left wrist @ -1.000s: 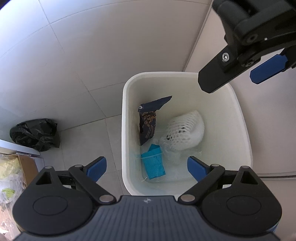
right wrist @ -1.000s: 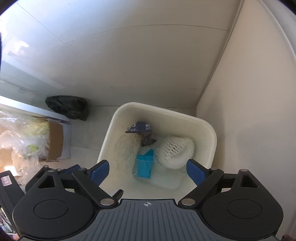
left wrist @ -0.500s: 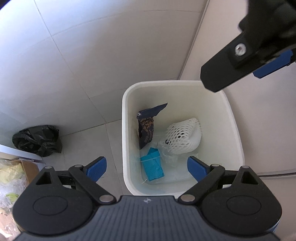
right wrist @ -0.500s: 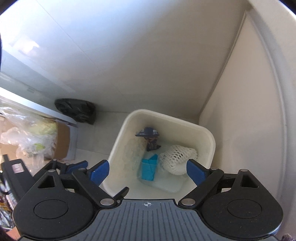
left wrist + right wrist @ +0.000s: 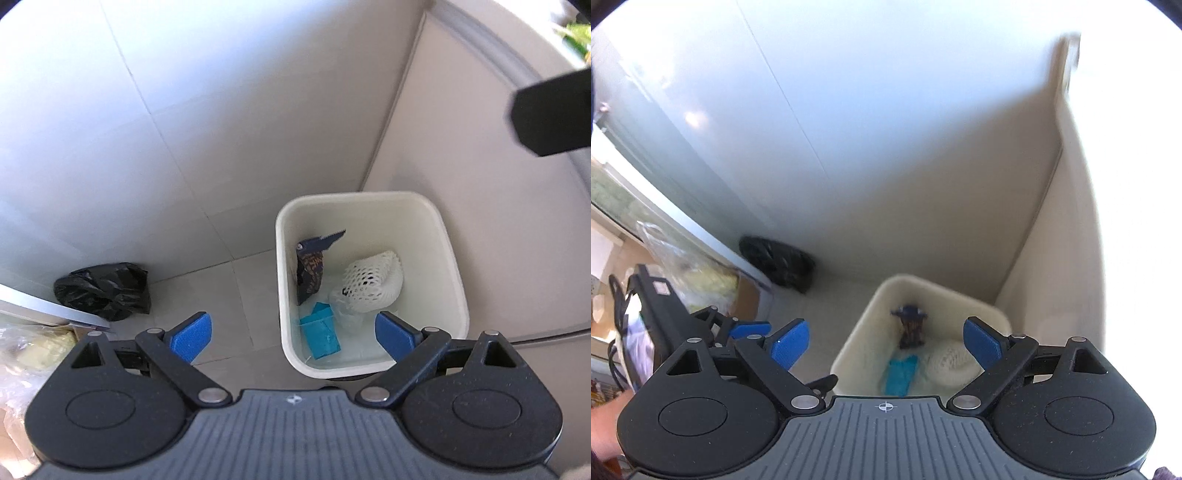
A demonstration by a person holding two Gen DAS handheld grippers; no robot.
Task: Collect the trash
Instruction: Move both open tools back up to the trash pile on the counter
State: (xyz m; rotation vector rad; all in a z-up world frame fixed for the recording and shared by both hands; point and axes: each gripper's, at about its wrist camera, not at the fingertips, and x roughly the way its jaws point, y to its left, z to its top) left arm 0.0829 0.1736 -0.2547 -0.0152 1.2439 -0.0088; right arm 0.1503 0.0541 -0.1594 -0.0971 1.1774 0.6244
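Note:
A white bin [image 5: 452,266] stands on the floor in a corner. In it lie a dark snack wrapper [image 5: 310,269], a white foam net [image 5: 373,282], a blue carton [image 5: 321,334] and some clear plastic [image 5: 343,314]. My left gripper [image 5: 292,336] hangs high above the bin's near edge, open and empty. The right gripper [image 5: 886,341] is higher still, also open and empty, looking down at the bin [image 5: 857,347], wrapper [image 5: 911,326], carton [image 5: 900,374] and net [image 5: 951,363]. One black finger [image 5: 550,114] of it shows blurred at the top right of the left wrist view.
A black plastic bag [image 5: 105,291] lies on the floor left of the bin against the tiled wall. A cardboard box with plastic bags [image 5: 33,343] sits at the far left. A beige panel [image 5: 480,184] rises right beside the bin. A hand [image 5: 605,424] shows at the lower left.
Both grippers have risen away from the bin, which now looks smaller and lower. The right gripper has drifted up and out to the edge of the left wrist view. The bin's contents have not moved.

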